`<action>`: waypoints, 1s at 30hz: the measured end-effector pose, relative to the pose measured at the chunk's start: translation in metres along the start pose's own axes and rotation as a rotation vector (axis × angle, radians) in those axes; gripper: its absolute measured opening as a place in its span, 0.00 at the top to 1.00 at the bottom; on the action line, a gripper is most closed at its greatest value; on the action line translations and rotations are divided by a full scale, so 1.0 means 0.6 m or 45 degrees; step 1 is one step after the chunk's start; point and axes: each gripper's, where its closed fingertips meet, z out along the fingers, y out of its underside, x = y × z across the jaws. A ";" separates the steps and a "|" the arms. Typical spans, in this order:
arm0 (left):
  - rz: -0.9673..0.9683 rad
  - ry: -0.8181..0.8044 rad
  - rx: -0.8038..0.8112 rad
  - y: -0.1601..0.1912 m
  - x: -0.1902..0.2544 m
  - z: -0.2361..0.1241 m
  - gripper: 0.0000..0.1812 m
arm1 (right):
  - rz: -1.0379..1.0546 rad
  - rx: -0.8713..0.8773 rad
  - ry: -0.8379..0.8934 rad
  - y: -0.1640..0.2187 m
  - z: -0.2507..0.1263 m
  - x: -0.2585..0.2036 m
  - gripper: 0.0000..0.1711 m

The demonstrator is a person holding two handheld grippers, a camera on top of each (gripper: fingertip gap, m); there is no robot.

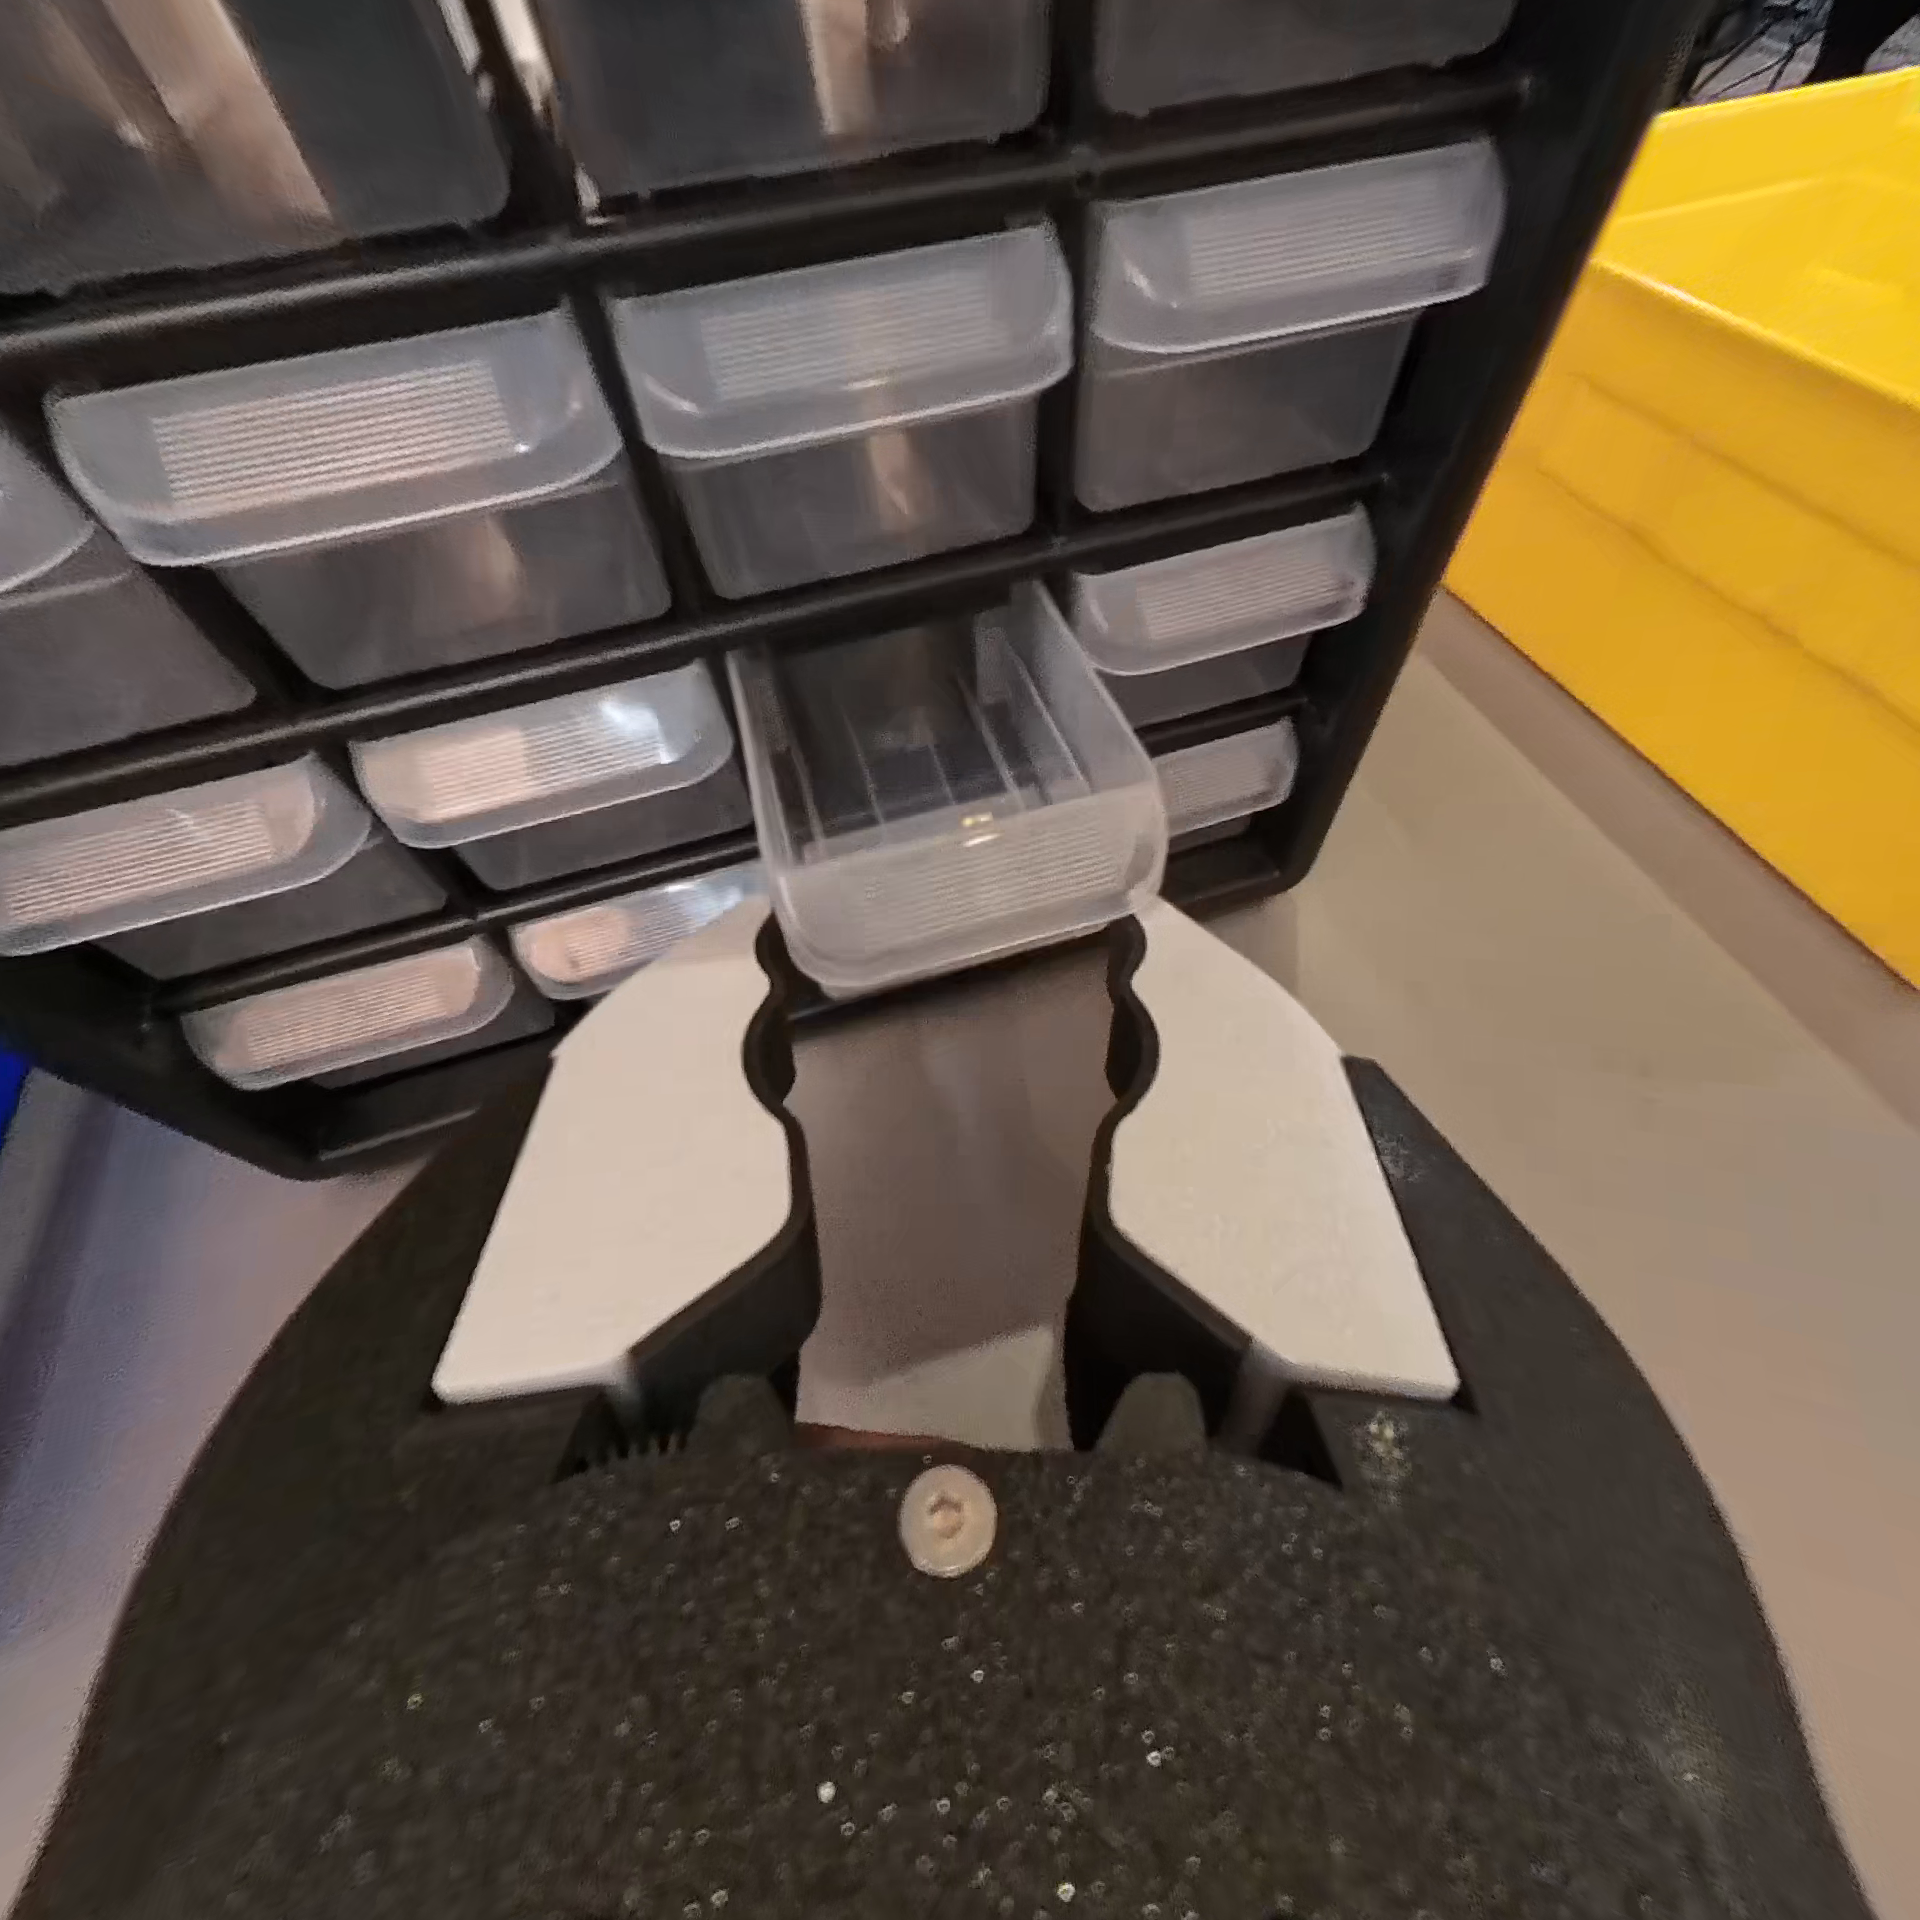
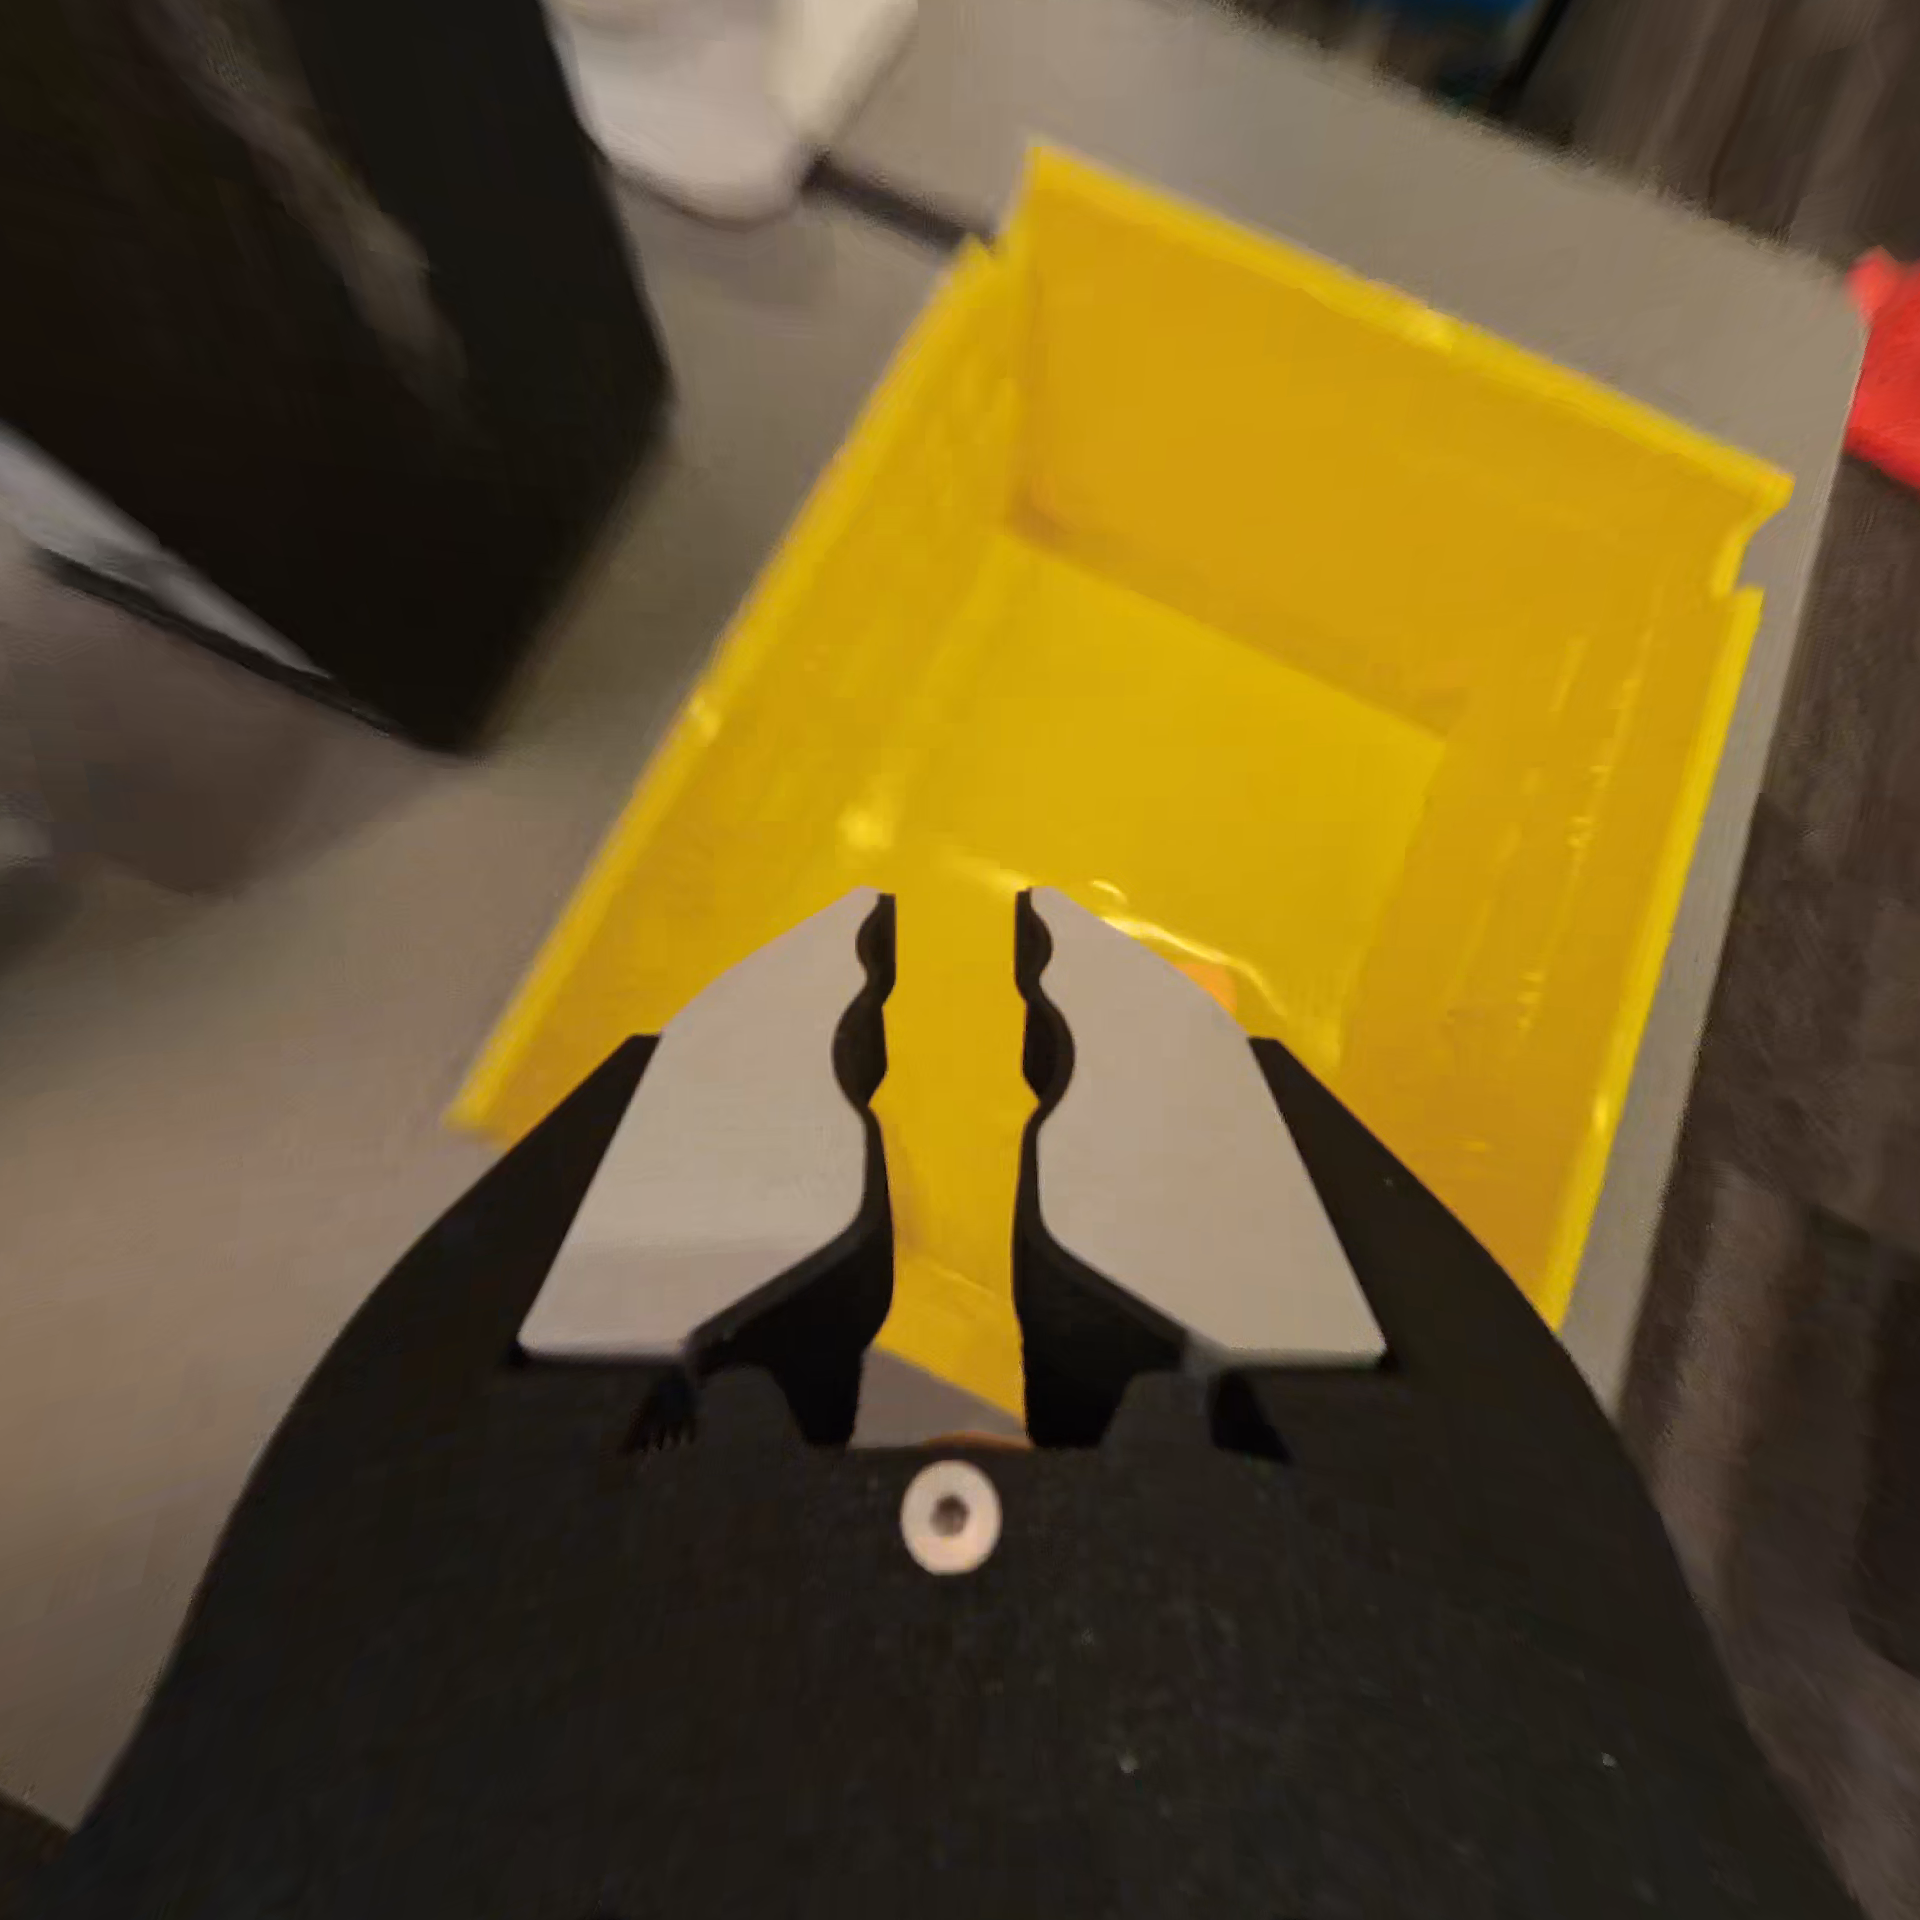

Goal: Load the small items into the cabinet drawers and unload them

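Drawer (image 1: 951,821) pulled out, toward left gripper (image 1: 951,940)

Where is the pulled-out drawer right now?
In the left wrist view, the open drawer juts from the cabinet, third row down, right of centre, its front lip between the left gripper fingertips.

Black cabinet (image 1: 1538,520), clear ribbed drawers (image 1: 956,821), yellow bin (image 2: 1195,499).

We see a pale grey tabletop (image 2: 260,1039) under soft indoor light, dark floor (image 2: 1787,935) beyond its right edge, a red object (image 2: 1886,364) there (blurred) and something white (image 2: 717,94) further back
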 end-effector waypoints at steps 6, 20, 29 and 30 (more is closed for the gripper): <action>-0.080 0.037 0.026 0.007 -0.001 -0.052 0.72 | 0.029 0.453 -0.283 0.063 -0.118 -0.209 0.88; -0.064 -0.007 0.076 -0.029 0.011 -0.003 0.81 | 0.179 0.625 -0.369 0.212 -0.139 -0.320 0.89; -0.060 -0.065 0.068 -0.031 0.005 0.039 0.81 | 0.220 0.611 -0.417 0.220 -0.134 -0.312 0.89; -0.050 -0.073 0.074 -0.032 0.005 0.041 0.81 | 0.218 0.608 -0.425 0.220 -0.133 -0.315 0.89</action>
